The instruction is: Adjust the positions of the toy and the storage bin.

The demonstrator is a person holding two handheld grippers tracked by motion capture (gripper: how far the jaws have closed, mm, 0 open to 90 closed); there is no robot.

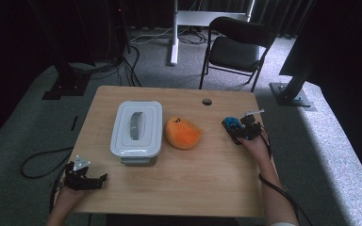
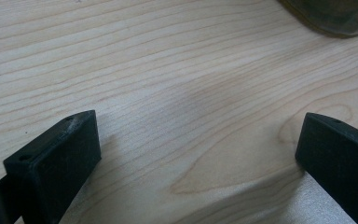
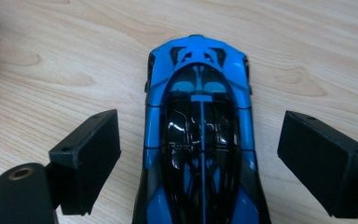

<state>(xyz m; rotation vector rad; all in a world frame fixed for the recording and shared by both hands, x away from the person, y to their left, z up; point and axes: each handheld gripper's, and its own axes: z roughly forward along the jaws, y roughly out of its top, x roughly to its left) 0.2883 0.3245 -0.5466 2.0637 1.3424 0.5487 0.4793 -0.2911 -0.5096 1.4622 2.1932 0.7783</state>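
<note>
High view is showing the table (image 1: 179, 183) sitting mid frame, with a white box (image 1: 136, 128) left of center and an orange toy (image 1: 182, 133) beside it. At center right, the right gripper (image 3: 200, 154) is standing wide open around the blue car (image 3: 200, 135), not touching it. At lower left, the left gripper (image 2: 198, 154) is gaping wide over bare wood.

tbl front: free | mid: box (image 1: 136, 127) + orange plush (image 1: 182, 133) block

One blue toy car (image 3: 199, 140), one orange plush (image 1: 182, 133), one lidded box (image 1: 136, 128), one chair (image 1: 238, 44).
</note>
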